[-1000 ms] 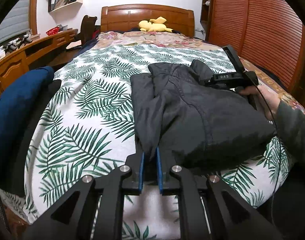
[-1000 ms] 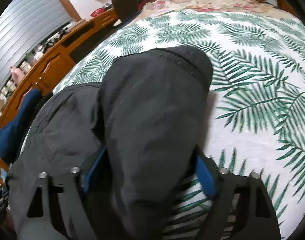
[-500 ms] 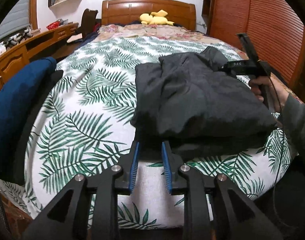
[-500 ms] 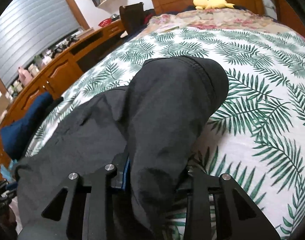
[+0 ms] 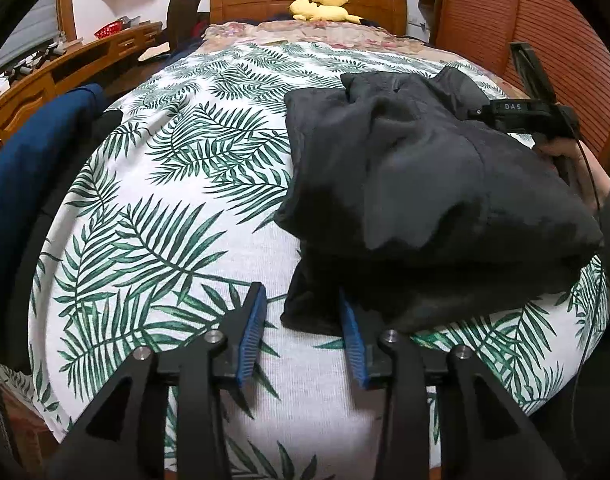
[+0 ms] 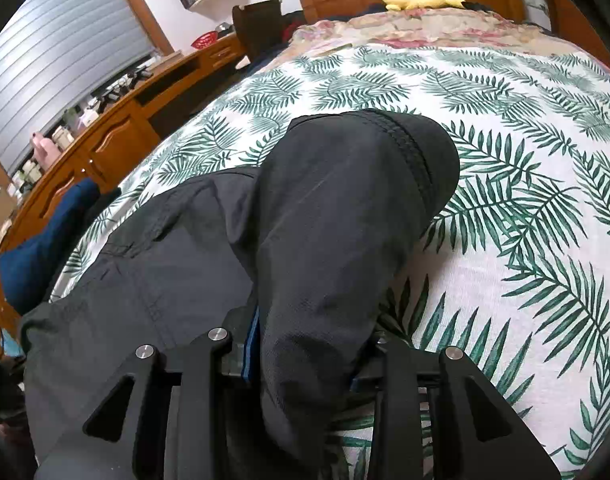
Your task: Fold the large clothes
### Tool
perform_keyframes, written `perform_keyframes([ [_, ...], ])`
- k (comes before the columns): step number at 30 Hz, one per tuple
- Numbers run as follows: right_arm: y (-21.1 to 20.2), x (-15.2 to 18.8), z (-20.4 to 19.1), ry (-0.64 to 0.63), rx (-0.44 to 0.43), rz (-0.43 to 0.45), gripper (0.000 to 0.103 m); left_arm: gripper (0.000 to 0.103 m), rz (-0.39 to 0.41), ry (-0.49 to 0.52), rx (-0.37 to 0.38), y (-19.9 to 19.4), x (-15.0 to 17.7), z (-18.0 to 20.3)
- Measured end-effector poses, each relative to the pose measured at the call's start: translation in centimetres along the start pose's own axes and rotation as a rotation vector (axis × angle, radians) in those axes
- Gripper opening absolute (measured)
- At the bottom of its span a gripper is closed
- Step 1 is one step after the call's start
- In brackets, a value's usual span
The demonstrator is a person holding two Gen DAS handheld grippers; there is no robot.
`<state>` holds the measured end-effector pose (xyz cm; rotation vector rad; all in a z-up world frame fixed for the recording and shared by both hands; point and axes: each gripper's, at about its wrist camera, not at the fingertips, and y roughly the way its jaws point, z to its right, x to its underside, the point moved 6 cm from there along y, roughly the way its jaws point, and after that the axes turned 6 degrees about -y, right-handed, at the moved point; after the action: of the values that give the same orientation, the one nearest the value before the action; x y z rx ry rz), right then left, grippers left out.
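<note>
I am working over the bed (image 5: 153,216), where the dark garment (image 5: 425,184) is lying folded at about two o'clock in my left view, bunched so the layers stack. My right gripper (image 6: 305,360) is pinching a thick fold to keep it doubled, while my left gripper (image 5: 301,332) is sitting spread at six o'clock, holding nothing.

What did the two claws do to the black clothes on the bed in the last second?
The left claw let go of the black garment: a second ago it was pinched shut on the near edge, now it is open and backed off a little. The right claw went from wide open to shut on a fold of the garment. The garment stays bundled on the leaf-print bedspread.
</note>
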<state>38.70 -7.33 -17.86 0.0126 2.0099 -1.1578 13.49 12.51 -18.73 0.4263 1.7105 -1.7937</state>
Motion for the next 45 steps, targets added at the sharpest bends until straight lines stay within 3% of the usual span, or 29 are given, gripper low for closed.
perform_keyframes([
  [4, 0.3, 0.1, 0.2, -0.002, 0.017, -0.003, 0.04, 0.039, -0.003, -0.016, 0.0, 0.1, -0.1, 0.0],
  [9, 1.5, 0.4, 0.2, -0.002, 0.021, -0.022, 0.059, 0.039, 0.003, -0.039, 0.021, -0.4, 0.0, 0.3],
  [22, 1.8, 0.7, 0.1, 0.001, 0.002, -0.024, 0.06, 0.039, -0.013, -0.058, 0.037, -0.1, -0.1, 0.4],
  [25, 1.6, 0.7, -0.3, -0.016, 0.006, -0.015, 0.055, 0.038, -0.01, -0.06, 0.041, 0.1, -0.2, 0.4],
  [28, 1.1, 0.6, -0.4, -0.02, 0.005, 0.007, 0.042, 0.016, -0.004, -0.035, 0.085, -0.1, -0.1, 1.1],
  [32, -0.3, -0.1, -1.0, -0.05, 0.0, 0.067, 0.029, 0.012, 0.044, 0.015, 0.047, -1.3, -0.6, 1.9],
  [39, -3.2, -1.7, -2.4, -0.073, -0.025, 0.155, 0.026, 0.01, 0.119, 0.046, 0.027, -4.8, -2.8, 3.1],
  [45, -4.7, -1.9, -2.8, -0.071, -0.031, 0.17, 0.025, 0.009, 0.143, 0.095, -0.005, -6.0, -3.5, 5.1],
])
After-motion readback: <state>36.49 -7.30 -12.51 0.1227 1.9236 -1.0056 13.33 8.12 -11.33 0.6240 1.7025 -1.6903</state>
